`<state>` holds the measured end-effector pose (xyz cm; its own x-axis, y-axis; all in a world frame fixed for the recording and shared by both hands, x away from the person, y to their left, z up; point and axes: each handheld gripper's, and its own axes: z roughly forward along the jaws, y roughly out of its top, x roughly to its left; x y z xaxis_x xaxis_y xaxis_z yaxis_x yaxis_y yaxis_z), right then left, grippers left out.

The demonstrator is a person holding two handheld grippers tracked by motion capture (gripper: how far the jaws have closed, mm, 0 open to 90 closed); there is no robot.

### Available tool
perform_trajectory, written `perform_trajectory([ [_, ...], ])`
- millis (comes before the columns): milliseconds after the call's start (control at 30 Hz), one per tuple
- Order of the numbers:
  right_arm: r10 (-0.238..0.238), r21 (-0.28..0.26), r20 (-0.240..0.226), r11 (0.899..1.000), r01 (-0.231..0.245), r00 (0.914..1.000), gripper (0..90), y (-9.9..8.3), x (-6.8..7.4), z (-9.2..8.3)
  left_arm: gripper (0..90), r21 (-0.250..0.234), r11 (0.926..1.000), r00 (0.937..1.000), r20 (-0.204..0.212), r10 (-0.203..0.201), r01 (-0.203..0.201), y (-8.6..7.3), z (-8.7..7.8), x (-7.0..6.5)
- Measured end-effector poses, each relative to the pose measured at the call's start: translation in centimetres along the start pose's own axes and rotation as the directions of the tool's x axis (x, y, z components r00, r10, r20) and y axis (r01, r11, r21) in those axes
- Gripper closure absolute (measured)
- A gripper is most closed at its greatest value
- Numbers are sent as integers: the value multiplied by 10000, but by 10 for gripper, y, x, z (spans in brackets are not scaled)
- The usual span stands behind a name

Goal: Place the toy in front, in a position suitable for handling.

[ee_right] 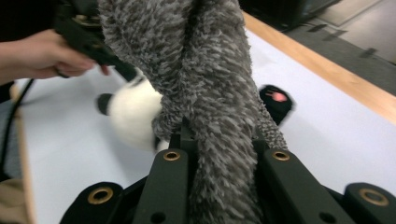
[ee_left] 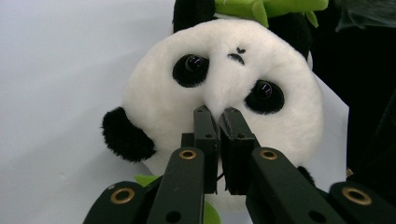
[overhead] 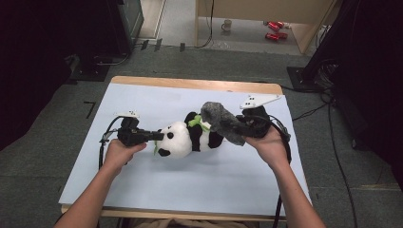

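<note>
Here the plush panda (overhead: 190,137) lies on its back near the middle of the tabletop (overhead: 199,175), long axis running across it — head toward the left edge, legs toward the right. The left gripper (overhead: 159,136) is at the head end, its jaws pinched together on a tuft of white fur at the panda's muzzle. The right gripper (overhead: 244,127) is nearer the body, jaws clamped on a fuzzy grey cloth (overhead: 221,121) lifted above the panda's belly and draped back over the jaws. By my reckoning the cloth must travel leftward along the body toward the head. There is open tabletop toward the near edge and far edge; the right edge is close behind the right hand (overhead: 270,145).
</note>
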<state>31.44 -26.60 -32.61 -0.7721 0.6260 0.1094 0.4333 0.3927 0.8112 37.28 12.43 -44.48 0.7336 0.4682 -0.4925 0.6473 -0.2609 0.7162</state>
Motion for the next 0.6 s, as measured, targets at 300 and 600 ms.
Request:
perform_trajectory([
  [300,-491,835,-694,9950,548,9964,787,-6,24,28,863,48,9983,9968,-533,589,-587,1,-1,-3],
  [600,-396,832,-798,9955,463,9960,786,-13,24,31,889,-202,9998,9932,1165,16,8,5,-3,-8],
])
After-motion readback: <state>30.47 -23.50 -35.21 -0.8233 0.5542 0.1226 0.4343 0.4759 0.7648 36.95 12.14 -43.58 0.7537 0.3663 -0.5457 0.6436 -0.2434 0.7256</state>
